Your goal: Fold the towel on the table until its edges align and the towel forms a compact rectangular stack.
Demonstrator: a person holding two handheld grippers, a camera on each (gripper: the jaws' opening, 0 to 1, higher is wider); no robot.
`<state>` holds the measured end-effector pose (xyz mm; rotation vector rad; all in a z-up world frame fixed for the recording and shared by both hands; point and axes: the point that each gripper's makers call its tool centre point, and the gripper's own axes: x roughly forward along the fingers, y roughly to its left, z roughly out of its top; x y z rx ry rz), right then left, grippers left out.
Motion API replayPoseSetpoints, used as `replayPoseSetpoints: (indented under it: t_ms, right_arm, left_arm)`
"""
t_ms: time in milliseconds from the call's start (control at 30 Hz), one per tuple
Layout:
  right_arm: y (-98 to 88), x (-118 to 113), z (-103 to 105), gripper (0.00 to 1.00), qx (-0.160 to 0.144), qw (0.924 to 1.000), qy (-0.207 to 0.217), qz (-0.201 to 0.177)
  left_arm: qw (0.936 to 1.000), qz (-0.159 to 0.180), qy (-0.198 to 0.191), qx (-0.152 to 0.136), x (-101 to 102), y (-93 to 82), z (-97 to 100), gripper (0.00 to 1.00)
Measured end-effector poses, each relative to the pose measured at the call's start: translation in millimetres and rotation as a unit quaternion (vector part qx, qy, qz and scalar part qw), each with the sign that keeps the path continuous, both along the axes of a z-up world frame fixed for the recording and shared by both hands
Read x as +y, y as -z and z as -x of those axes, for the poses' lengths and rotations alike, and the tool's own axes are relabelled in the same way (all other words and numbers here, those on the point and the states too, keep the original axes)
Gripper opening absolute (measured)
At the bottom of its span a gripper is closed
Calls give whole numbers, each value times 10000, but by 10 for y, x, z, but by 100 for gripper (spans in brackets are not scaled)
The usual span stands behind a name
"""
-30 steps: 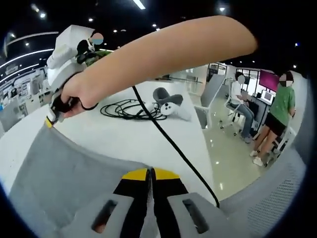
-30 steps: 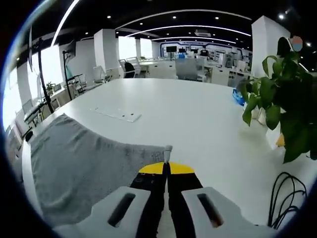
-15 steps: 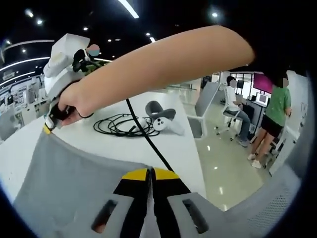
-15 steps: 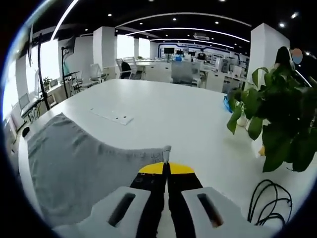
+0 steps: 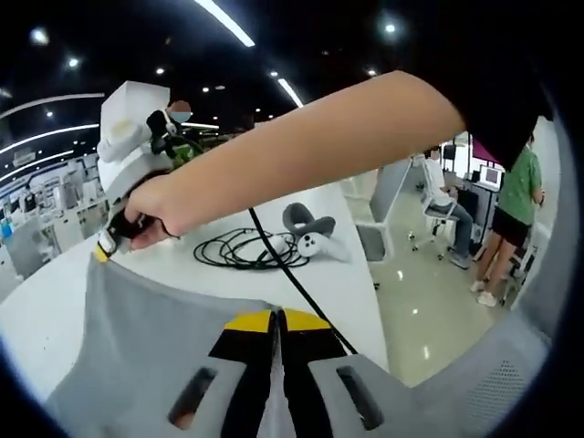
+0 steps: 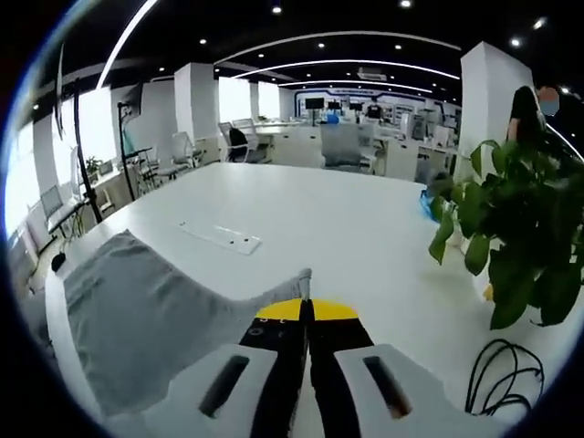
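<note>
A: Where is the towel?

B: The grey towel (image 5: 137, 338) lies on the white table (image 5: 228, 278), lifted along its near edge by 2 grippers.

A: And the left gripper?

B: The left gripper (image 5: 276, 321) has its yellow-tipped jaws pressed together on 1 corner of the towel.

A: The right one?

B: The right gripper (image 6: 305, 310) is clamped on the other corner, a small point of cloth standing up above its tips. In the left gripper view it appears at far left, held in a hand (image 5: 155, 205), nipping the towel corner.

A: What else?

B: A coiled black cable (image 5: 242, 251) and a grey headset (image 5: 306, 228) lie beyond the towel. A potted plant (image 6: 506, 237) stands at right, and a flat white strip (image 6: 219, 237) lies farther out on the table.
</note>
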<state>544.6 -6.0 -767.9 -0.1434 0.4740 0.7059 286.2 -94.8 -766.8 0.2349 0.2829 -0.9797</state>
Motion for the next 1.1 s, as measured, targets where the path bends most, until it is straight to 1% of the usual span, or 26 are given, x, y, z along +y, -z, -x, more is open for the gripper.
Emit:
replayPoseSetpoints:
  t_ms: [100,200,300,433,533,600,633,700,800,900,1100]
  right_arm:
    - [-81,70,19,0,-55,10000,-50,20]
    - [-219,179,60,0,-107,9999,-92,-78]
    - [-313,260,93,0,-181,9997,-142,-83]
    - [-404,350,127,0,-209,9996,-174,-118]
    - [-507,473,181,0,-237,9993,-226,-165]
    - [-563,562,222,0,-193,9989,-282,-308]
    - [-600,623,248,0,-168,9987,-313,-357]
    - [-680,731,283,0,-169,9985,-353,-392]
    - [-793,853,308,0,-197,9979,-396,-479]
    - [-902,974,331,0,-163,9970,-410,-643]
    - [-1094,1199,400,0,-262,9960,-495,-694]
  left_arm:
    - [10000,21,-43,-59,62,-70,29,2]
    - [9998,59,-125,-113,163,-152,79,2]
    - [9995,187,-232,-104,251,-255,130,2]
    - [9992,164,-267,-231,378,-392,203,2]
    - [9985,189,-393,-342,513,-504,208,2]
    - [9979,211,-488,-372,574,-544,194,2]
    - [9971,276,-585,-398,655,-603,188,2]
    - [9960,329,-705,-449,753,-670,193,2]
    - [9948,374,-800,-504,863,-738,223,2]
    - [9938,406,-883,-548,978,-793,263,2]
    - [9912,487,-1041,-659,1189,-900,360,2]
